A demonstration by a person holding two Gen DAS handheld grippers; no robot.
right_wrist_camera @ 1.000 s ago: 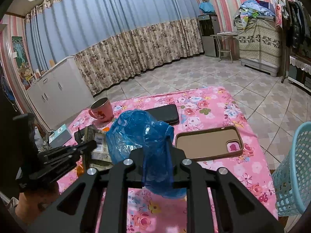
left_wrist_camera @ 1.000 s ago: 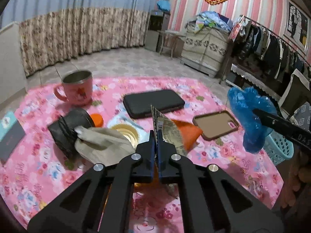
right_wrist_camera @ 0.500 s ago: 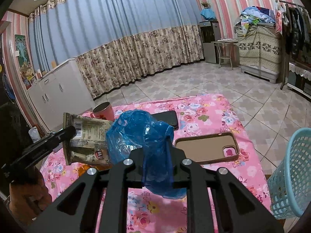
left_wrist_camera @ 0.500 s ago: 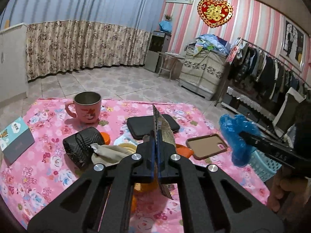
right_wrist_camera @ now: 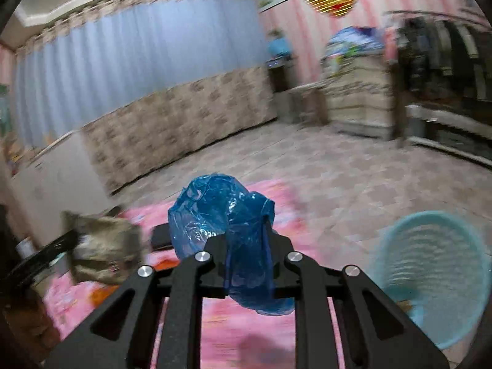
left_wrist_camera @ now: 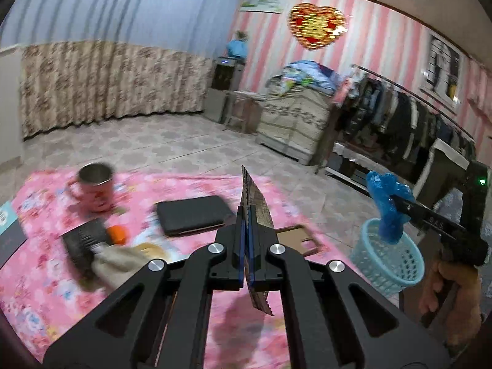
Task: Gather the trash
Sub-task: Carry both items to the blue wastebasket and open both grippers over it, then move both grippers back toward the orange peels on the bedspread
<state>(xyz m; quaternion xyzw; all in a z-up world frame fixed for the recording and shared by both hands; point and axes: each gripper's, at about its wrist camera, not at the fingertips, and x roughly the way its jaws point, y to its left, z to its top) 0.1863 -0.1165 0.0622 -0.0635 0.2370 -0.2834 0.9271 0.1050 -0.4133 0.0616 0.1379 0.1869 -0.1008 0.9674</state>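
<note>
My left gripper [left_wrist_camera: 247, 240] is shut on a flat brown snack wrapper [left_wrist_camera: 256, 212], held edge-on above the pink table; the wrapper also shows in the right wrist view [right_wrist_camera: 104, 249]. My right gripper [right_wrist_camera: 246, 252] is shut on a crumpled blue plastic bag [right_wrist_camera: 215, 215]. In the left wrist view the blue bag [left_wrist_camera: 388, 206] hangs just above a light blue mesh basket [left_wrist_camera: 389, 261] beside the table. The basket [right_wrist_camera: 430, 270] lies at lower right in the right wrist view.
On the pink floral table [left_wrist_camera: 46, 292] stand a pink mug [left_wrist_camera: 93, 189], a black case [left_wrist_camera: 193, 215], a brown phone case [left_wrist_camera: 299, 240], a dark roll with a beige cloth [left_wrist_camera: 89, 246] and an orange cap [left_wrist_camera: 118, 233]. A clothes rack [left_wrist_camera: 415, 123] stands right.
Both grippers have risen and swung right. The blue bag now hangs over the basket, and the basket has come closer in the right wrist view. The wrapper has lifted higher off the table.
</note>
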